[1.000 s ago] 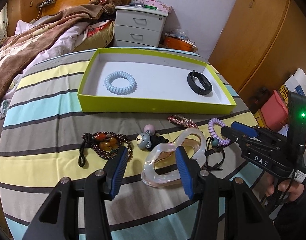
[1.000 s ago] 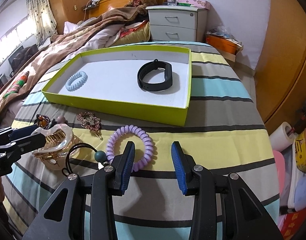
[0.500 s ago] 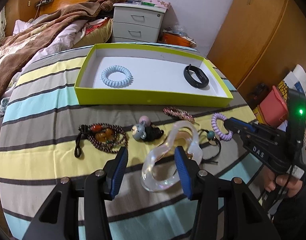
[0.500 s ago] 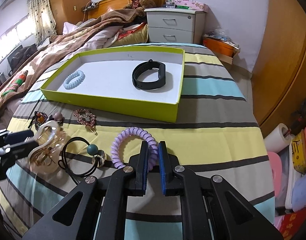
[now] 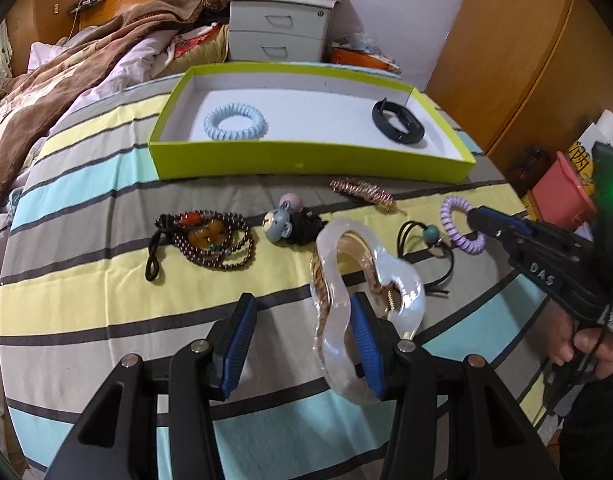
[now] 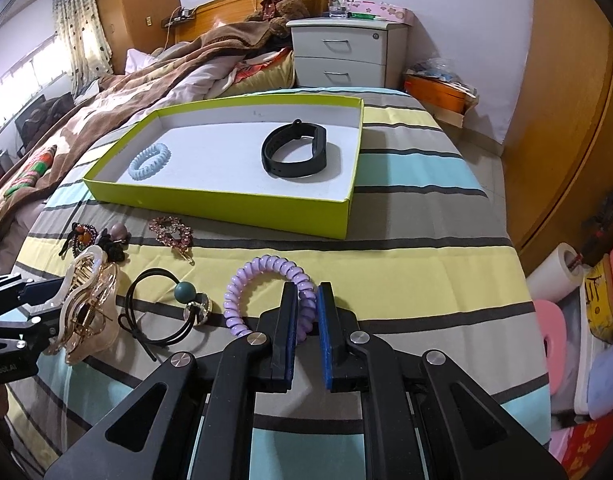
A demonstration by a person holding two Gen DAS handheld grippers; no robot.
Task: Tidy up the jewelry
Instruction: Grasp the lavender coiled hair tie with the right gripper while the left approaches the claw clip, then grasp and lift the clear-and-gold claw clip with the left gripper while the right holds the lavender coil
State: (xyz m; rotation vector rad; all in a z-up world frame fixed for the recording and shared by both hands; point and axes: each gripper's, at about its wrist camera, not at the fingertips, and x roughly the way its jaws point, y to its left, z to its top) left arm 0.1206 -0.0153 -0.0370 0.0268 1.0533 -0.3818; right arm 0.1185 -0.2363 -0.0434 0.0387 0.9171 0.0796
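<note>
Right wrist view, lower centre: the right gripper point(image 6: 306, 312) is now clenched on the near arc of the purple spiral hair tie point(image 6: 262, 292) — a second ago its pads stood apart on either side of that coil. The tie lies on the striped bedspread point(image 6: 418, 240), just in front of the lime-green box point(image 6: 226, 204), which already holds a light-blue spiral tie point(image 6: 149, 162) and a black wristband point(image 6: 294, 152).

Left wrist view, lower centre: the left gripper point(image 5: 298, 332) stands about half open, as it did before. Its right-hand pad sits inside the loop of the translucent claw clip point(image 5: 358, 292) and nothing is pinched between the pads.

Across mid-frame in the left wrist view, still loose on the bedspread: a beaded bracelet point(image 5: 210, 240), a mouse-figure hair tie point(image 5: 286, 226), a rhinestone barrette point(image 5: 362, 192) and a black elastic with a teal bead point(image 5: 426, 244).

Reading: with the grasp made, the purple tie seems ready to be lifted into the box; five pieces remain outside.
</note>
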